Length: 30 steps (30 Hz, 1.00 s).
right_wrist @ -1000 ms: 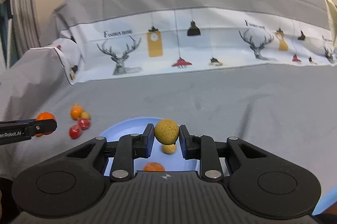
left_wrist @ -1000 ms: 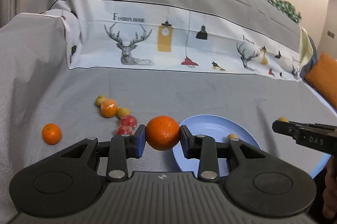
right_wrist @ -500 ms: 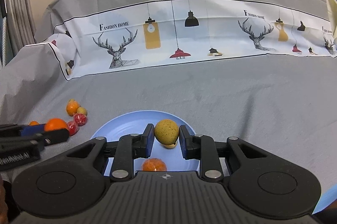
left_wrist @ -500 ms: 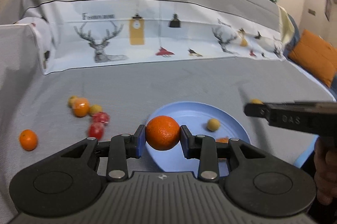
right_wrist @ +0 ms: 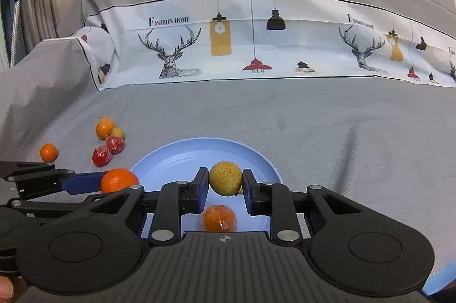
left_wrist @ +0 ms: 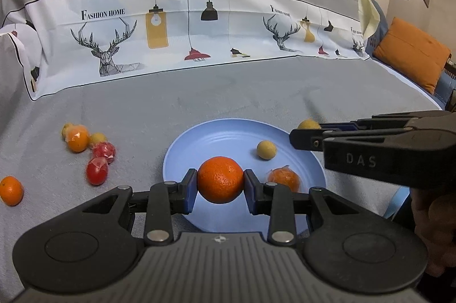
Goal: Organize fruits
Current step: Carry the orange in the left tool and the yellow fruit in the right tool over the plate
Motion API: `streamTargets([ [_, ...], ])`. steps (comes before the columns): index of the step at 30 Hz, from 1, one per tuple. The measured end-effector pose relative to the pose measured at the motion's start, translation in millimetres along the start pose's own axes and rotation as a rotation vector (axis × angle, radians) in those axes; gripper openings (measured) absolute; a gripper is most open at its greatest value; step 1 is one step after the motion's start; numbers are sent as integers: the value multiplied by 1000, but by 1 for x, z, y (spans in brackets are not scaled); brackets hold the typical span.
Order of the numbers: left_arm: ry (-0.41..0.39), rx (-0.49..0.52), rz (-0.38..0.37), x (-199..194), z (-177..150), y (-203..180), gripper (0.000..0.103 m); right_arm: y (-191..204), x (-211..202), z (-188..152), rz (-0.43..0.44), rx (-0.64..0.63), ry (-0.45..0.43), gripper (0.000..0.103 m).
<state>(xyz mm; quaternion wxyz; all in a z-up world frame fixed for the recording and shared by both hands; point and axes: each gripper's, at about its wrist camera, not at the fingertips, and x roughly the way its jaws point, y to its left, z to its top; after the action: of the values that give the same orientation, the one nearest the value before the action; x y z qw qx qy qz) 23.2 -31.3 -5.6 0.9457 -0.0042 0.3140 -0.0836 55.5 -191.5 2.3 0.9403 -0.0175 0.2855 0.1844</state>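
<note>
I have my left gripper (left_wrist: 220,182) clamped on an orange (left_wrist: 220,179), both blue pads pressed against its sides, held above the near part of the light blue plate (left_wrist: 216,140). In the right wrist view, the same orange (right_wrist: 118,180) shows at the plate's left edge.

My right gripper (right_wrist: 225,183) is clamped on a small yellow-brown round fruit (right_wrist: 225,182), also over the plate (right_wrist: 171,160). In the left wrist view it reaches in from the right, with the fruit (left_wrist: 308,124) at its tip above the plate's far right rim.

On the plate I note a small yellow fruit (left_wrist: 266,149) and a plastic-wrapped orange fruit (left_wrist: 284,179) lying apart from each other.

Loose on the grey cloth (left_wrist: 199,97) left of the plate: a wrapped orange fruit (left_wrist: 76,138) touching a yellow fruit (left_wrist: 97,138), two wrapped red fruits (left_wrist: 103,151) (left_wrist: 97,174) close together, and a lone mandarin (left_wrist: 10,190) well apart to the left.

A printed deer-and-lamp panel (left_wrist: 182,35) runs across the back. An orange cushion (left_wrist: 410,54) sits at far right.
</note>
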Motion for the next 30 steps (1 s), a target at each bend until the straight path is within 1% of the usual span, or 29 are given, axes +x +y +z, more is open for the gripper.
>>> streamTargets([
  [10, 15, 10, -9, 5, -1, -3, 38, 4, 5, -2, 12, -17, 17, 27],
  [30, 16, 16, -10, 6, -3, -5, 38, 6, 6, -3, 21, -27, 23, 27],
])
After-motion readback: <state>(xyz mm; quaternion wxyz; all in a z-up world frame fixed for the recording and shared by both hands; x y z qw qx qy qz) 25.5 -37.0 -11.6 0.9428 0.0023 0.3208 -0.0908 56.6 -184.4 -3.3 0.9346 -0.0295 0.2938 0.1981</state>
